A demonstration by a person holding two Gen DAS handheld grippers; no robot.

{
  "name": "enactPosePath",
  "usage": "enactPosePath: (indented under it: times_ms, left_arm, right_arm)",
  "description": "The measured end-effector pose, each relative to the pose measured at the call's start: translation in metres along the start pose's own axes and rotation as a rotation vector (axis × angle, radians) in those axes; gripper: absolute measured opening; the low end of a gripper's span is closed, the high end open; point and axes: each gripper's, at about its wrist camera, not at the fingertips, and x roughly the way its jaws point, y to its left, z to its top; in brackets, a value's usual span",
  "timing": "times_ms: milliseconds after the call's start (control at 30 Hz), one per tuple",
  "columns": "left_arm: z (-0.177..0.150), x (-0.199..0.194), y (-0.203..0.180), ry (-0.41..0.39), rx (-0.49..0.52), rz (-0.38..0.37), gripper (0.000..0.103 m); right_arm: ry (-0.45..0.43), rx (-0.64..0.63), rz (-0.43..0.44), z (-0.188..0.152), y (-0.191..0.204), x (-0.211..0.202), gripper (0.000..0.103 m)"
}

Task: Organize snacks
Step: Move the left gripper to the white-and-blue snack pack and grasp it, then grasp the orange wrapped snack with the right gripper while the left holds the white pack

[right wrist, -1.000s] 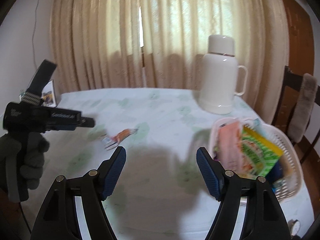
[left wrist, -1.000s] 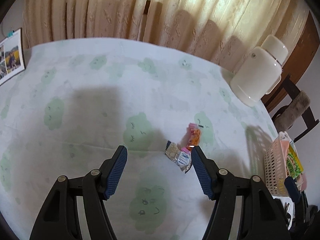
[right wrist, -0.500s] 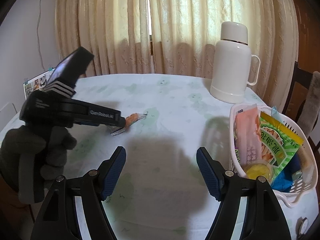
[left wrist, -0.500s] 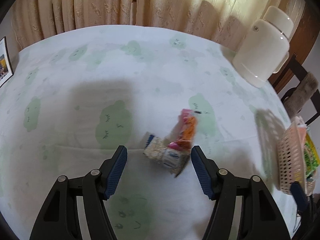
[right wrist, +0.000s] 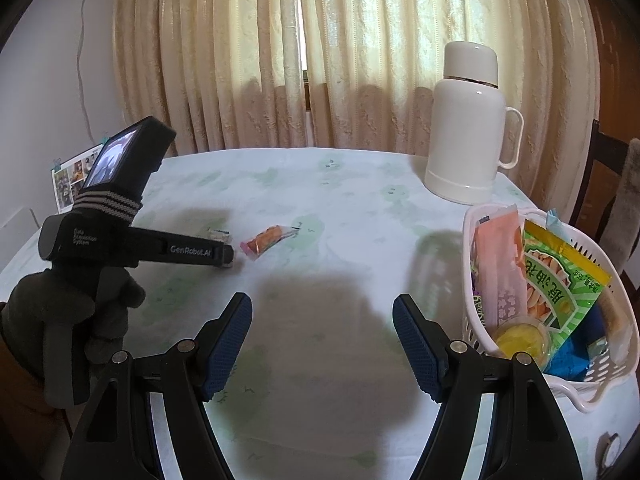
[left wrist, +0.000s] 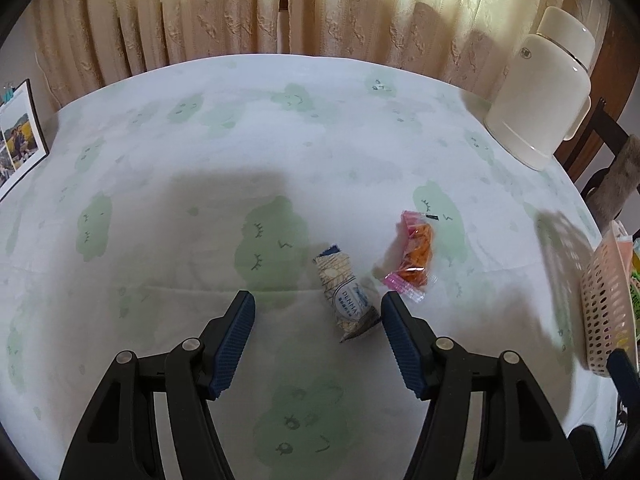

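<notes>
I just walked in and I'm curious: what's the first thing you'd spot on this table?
Probably the tall white flask standing at the far right of the table in front of the curtains, and the white basket near it stuffed with bright snack bags. Next come two small snacks lying alone mid-table: an orange packet and a white biscuit pack, which sits just ahead of the left gripper, whose jaws are closing a little.
</notes>
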Motion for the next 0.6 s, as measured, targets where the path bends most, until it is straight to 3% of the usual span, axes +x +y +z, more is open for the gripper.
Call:
enactPosePath:
  times_ms: [33,100,233,367,600]
  left_arm:
    - [0.001,0.001,-0.001,0.002,0.002,0.003,0.058]
    - [0.004,0.002,-0.003,0.000,0.013,0.018,0.043]
    - [0.008,0.004,-0.005,-0.007,0.028,0.022,0.022]
    - [0.005,0.000,0.000,-0.023,0.023,-0.009,0.020]
    - [0.005,-0.026,0.002,-0.104,0.028,0.004,0.020]
  right_arm:
    - [0.000,-0.001,0.000,0.000,0.000,0.000,0.074]
    - [0.001,-0.003,0.001,0.000,0.000,0.001,0.074]
    - [0.006,0.003,0.003,0.000,0.000,0.002,0.074]
    - [0.012,0.007,0.004,0.000,0.000,0.003,0.074]
    - [0.014,0.007,0.004,0.000,-0.001,0.003,0.074]
